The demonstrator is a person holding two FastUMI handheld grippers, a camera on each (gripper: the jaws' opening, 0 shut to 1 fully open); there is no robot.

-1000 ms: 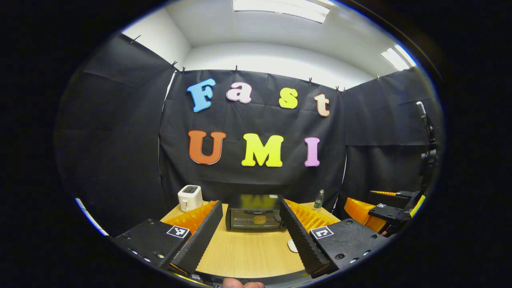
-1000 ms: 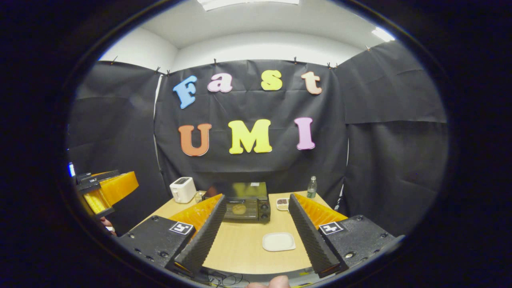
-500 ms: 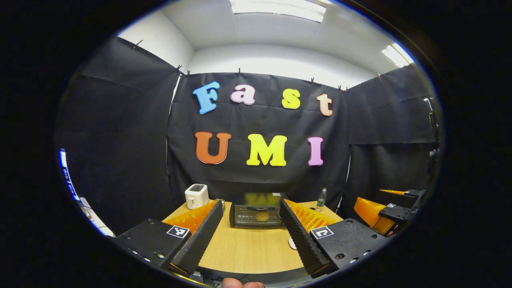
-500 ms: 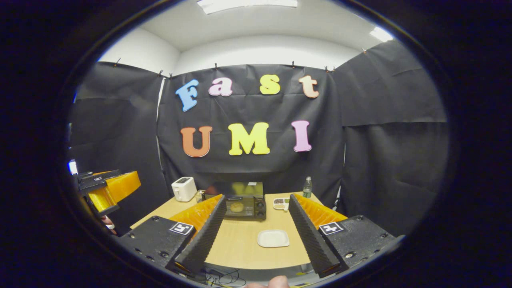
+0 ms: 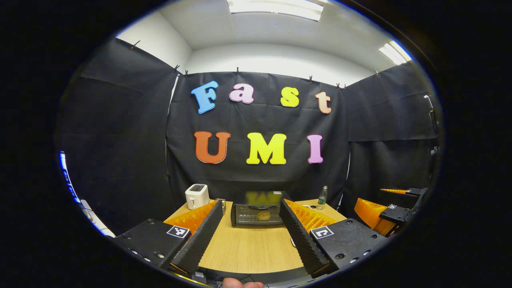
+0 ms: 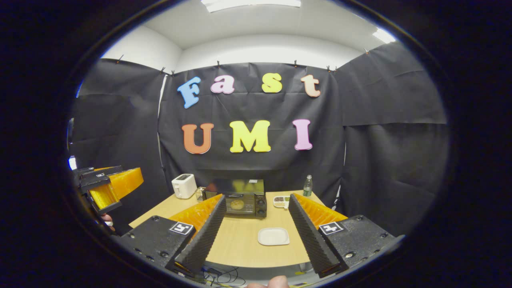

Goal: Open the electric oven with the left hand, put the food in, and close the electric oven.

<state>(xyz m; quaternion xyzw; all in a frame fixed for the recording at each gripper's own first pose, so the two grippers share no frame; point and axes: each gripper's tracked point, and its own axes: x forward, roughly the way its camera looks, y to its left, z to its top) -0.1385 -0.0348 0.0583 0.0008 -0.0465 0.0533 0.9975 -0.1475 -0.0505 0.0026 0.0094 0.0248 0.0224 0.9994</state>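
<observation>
1. Two grippers, the left gripper (image 5: 252,240) and the right gripper (image 6: 256,240), hover spread wide, gripping nothing
2. The electric oven (image 5: 258,214) stands closed at 12 o'clock on the table (image 5: 248,252), the food (image 5: 263,216) inside
3. An empty white plate (image 6: 273,236) lies between the right gripper's fingers

no readable words or numbers on the objects — just square black-and-white marker tags on the left gripper (image 5: 248,256) body, lower frame, and the right gripper (image 6: 254,250) body, lower frame; the bottle (image 6: 307,186) label is too small to read.
</observation>
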